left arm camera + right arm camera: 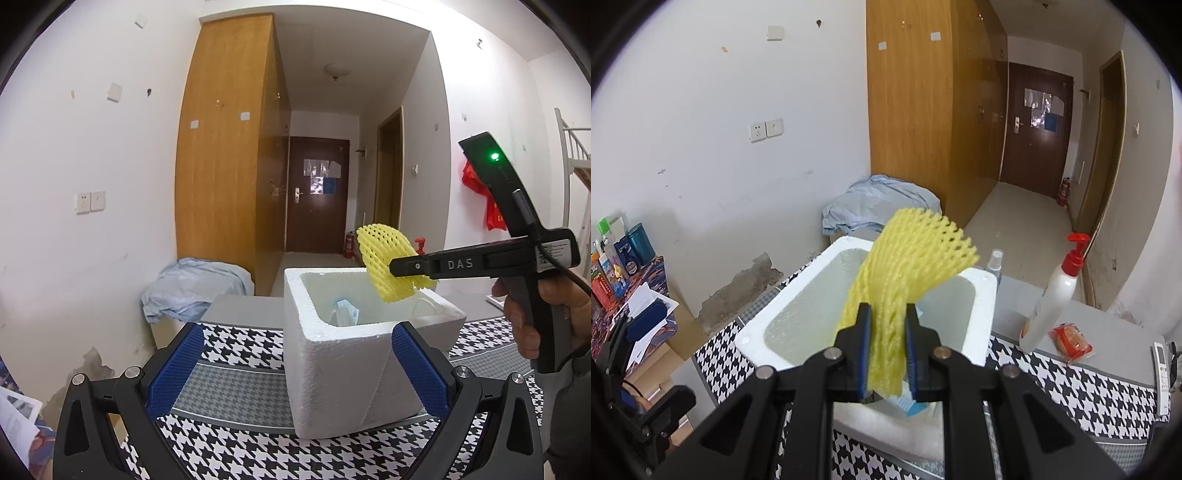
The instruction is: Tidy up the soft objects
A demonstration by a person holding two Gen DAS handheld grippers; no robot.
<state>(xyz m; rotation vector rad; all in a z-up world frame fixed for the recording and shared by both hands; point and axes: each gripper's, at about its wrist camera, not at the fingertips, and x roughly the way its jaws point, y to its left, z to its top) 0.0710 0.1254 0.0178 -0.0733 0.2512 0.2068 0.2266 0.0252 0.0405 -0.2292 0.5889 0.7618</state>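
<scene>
Houndstooth black-and-white table mat (236,347) bears one white styrofoam box (332,369). My right gripper (888,347) pinches a yellow foam mesh fruit sleeve (905,266) above the box's opening. My left gripper (295,369) stands wide, empty, around the box's near corner.

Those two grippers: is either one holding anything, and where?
The right gripper pinches the yellow foam net at its lower end. The left gripper holds nothing.

Foam box (975,332) mouth open, unobstructed
</scene>
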